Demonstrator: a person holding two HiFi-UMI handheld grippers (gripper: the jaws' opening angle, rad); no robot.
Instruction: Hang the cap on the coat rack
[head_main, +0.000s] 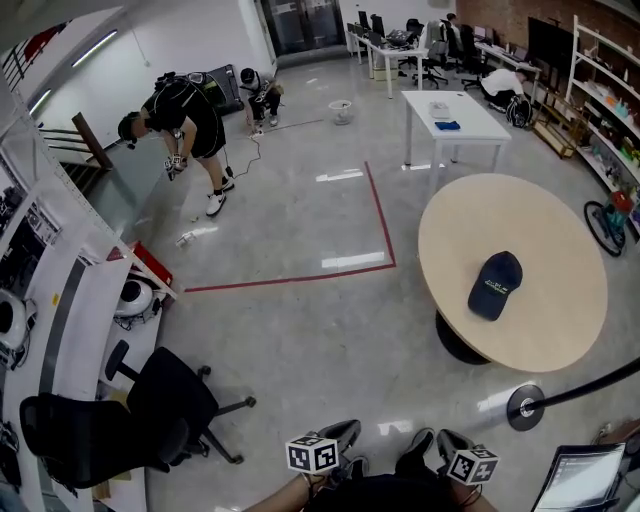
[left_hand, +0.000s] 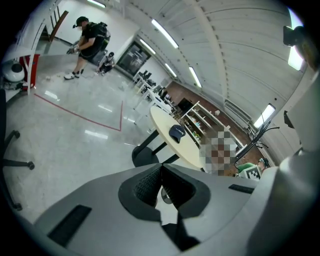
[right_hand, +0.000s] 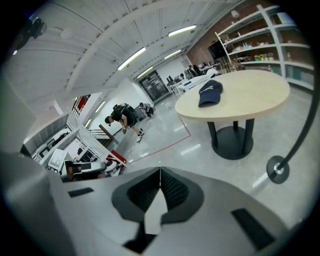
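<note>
A dark navy cap (head_main: 495, 285) lies on the round wooden table (head_main: 560, 330), ahead and to my right; the left gripper view (left_hand: 176, 132) and the right gripper view (right_hand: 210, 93) also catch it. The coat rack's round base (head_main: 526, 407) stands on the floor by the table, its black pole (head_main: 600, 385) leaning off to the right. Both grippers are held low and close to my body, far from the cap; only their marker cubes show, left (head_main: 312, 453) and right (head_main: 472, 465). My left gripper (left_hand: 161, 167) is shut and holds nothing. My right gripper (right_hand: 160, 172) is shut on nothing too.
A black office chair (head_main: 150, 410) stands at my left. A white rectangular table (head_main: 450, 115) and shelves (head_main: 600, 90) are farther back. A person (head_main: 180, 115) bends over across the room. Red tape (head_main: 300, 277) marks the floor. A laptop (head_main: 585, 478) sits at bottom right.
</note>
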